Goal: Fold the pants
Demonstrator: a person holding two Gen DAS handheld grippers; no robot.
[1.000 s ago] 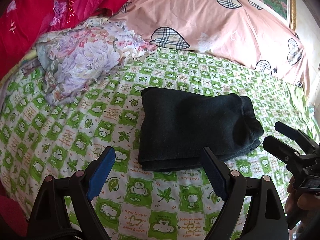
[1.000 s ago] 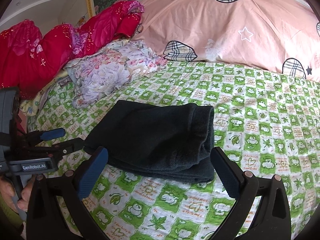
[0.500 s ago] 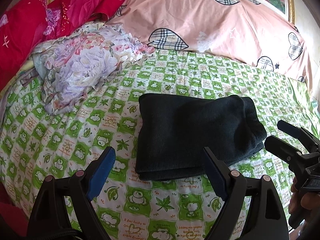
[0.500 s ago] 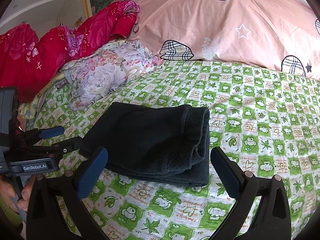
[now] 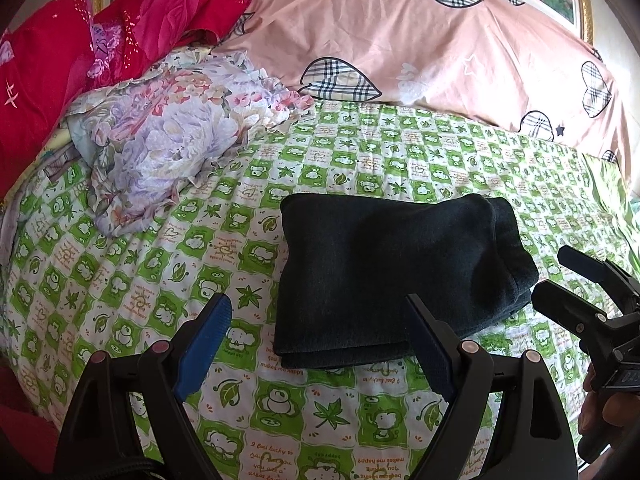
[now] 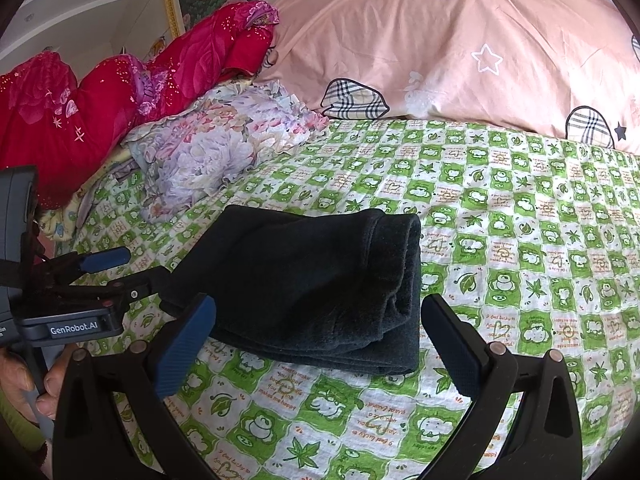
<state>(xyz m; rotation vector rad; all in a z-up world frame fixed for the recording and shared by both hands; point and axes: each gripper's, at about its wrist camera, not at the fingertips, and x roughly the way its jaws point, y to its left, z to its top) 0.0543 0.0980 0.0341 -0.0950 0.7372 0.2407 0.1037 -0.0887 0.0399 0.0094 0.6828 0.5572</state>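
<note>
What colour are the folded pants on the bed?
Very dark, near-black with a slight navy or charcoal cast. The pants show best in the left wrist view.

The folded pants (image 5: 392,280) hide their inner layers, and the pink pillow (image 6: 460,40) runs past the frame's edge.

Folded pants (image 5: 392,280) on bedsheet (image 5: 120,280) — left gripper (image 5: 320,332) spread wide.
</note>
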